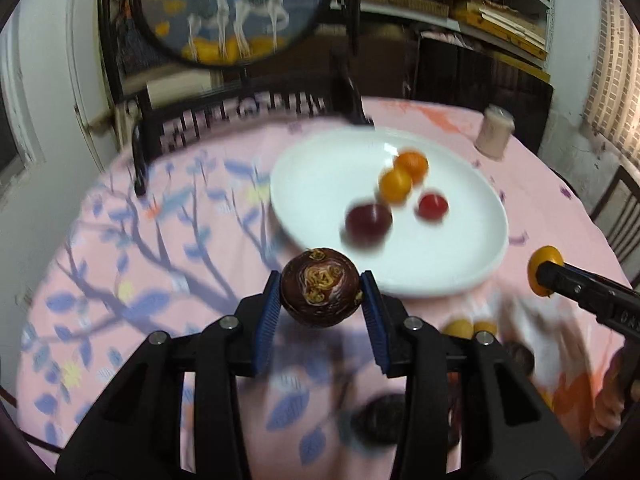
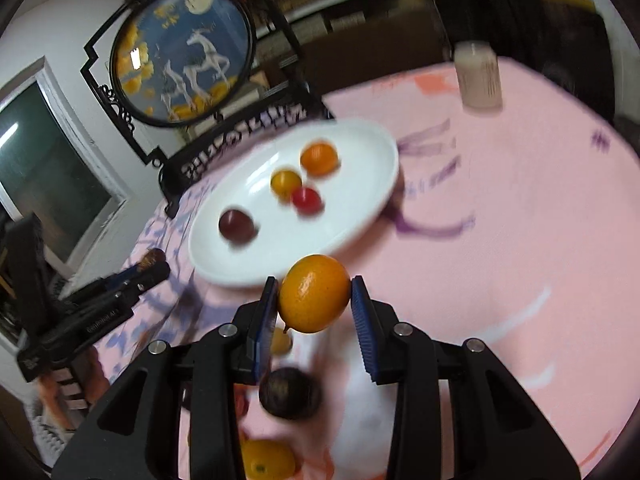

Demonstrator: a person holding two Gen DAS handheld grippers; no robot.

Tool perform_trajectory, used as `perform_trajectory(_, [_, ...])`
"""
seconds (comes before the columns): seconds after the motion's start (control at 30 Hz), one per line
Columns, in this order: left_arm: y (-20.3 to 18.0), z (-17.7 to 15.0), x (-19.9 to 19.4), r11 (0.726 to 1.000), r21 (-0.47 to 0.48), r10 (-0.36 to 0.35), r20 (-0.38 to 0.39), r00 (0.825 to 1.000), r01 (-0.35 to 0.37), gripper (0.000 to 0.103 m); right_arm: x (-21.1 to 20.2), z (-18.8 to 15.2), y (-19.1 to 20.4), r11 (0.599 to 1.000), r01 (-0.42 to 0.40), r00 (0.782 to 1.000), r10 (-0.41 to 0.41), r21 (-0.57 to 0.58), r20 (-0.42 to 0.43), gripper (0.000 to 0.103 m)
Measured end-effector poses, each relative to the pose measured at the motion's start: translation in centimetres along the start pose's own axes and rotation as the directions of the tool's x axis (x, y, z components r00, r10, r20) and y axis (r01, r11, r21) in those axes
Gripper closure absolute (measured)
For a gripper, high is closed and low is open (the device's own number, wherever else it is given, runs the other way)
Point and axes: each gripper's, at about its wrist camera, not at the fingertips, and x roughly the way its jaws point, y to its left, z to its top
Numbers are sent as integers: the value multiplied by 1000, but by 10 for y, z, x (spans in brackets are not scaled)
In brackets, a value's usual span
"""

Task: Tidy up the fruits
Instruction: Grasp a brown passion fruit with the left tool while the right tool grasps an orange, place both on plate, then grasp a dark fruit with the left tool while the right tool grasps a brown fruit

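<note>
My left gripper [image 1: 320, 298] is shut on a dark brown mangosteen [image 1: 319, 286] and holds it above the cloth just before the white plate [image 1: 320, 168]. My right gripper [image 2: 314, 300] is shut on an orange fruit [image 2: 314, 293] held near the plate's [image 2: 360, 140] front rim; it also shows in the left wrist view [image 1: 545, 270]. On the plate lie two orange fruits [image 1: 412, 166] [image 1: 395, 186], a red one [image 1: 433, 206] and a dark purple one [image 1: 368, 220]. Loose fruits lie below the grippers: a dark one [image 2: 290, 392] and orange ones [image 2: 266, 460].
The round table has a pink floral cloth [image 1: 120, 260]. A pale cup [image 1: 494, 132] stands at the far right. A black carved stand with a round deer picture [image 1: 224, 8] rises behind the plate. A white cloth or bag [image 2: 360, 408] lies under the loose fruits.
</note>
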Motion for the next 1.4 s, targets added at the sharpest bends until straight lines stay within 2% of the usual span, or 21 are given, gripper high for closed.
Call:
perform_trajectory(0.1, [-8,23,14,1000,-4,-3,-3,1000,3,62,14,21,8,1000,0,1000,0,-8,5,66])
perform_trajectory(0.23, [-13,33,38,1000,-19,1,-26,1000,-1,58,39,37,19,1000,-10,1000,10,-17,4,65])
perform_trajectory(0.27, [-11,32,42,1000,-21,-5,-28,1000,4,47,44,38,20,1000,4,1000,-4,-31,0,59])
perform_trajectory(0.3, [-9,30,43,1000,-18,-12,-26,1000,12,41,44,37,22,999,8,1000,-7,-37,4,44])
perform_trajectory(0.33, [-8,28,42,1000,-13,-15,-22,1000,15,41,40,35,20,999,5,1000,-4,-39,26,41])
perform_trajectory(0.5, [1,19,29,999,-37,-39,-22,999,38,36,19,26,10,1000,-9,998,10,-18,58,41])
perform_trajectory(0.6, [3,3,18,999,-26,-35,-27,999,34,30,10,11,1,1000,-9,1000,10,-8,24,41])
perform_trajectory(0.73, [3,-23,4,1000,10,-29,-62,998,29,29,3,-8,-5,1000,-13,1000,13,12,-22,41])
perform_trajectory(0.9, [7,-50,-22,999,43,-24,-53,998,26,19,-5,-11,-11,1000,12,1000,-11,29,-2,40])
perform_trajectory(1.03, [8,-62,-29,996,56,-68,-69,995,72,19,-2,-11,-13,999,6,1000,-5,39,-18,40])
perform_trajectory(1.17, [-6,-67,-31,986,120,-106,-75,992,114,19,-3,-12,-11,1000,5,1000,-5,28,-16,40])
perform_trajectory(1.27, [-17,-70,-25,981,169,-78,-97,992,94,19,-3,-12,-11,1000,5,1000,-5,29,-17,40])
perform_trajectory(1.4, [-13,-70,-14,985,172,-15,-114,993,35,2,-4,-12,-11,1000,7,1000,-6,27,-15,40])
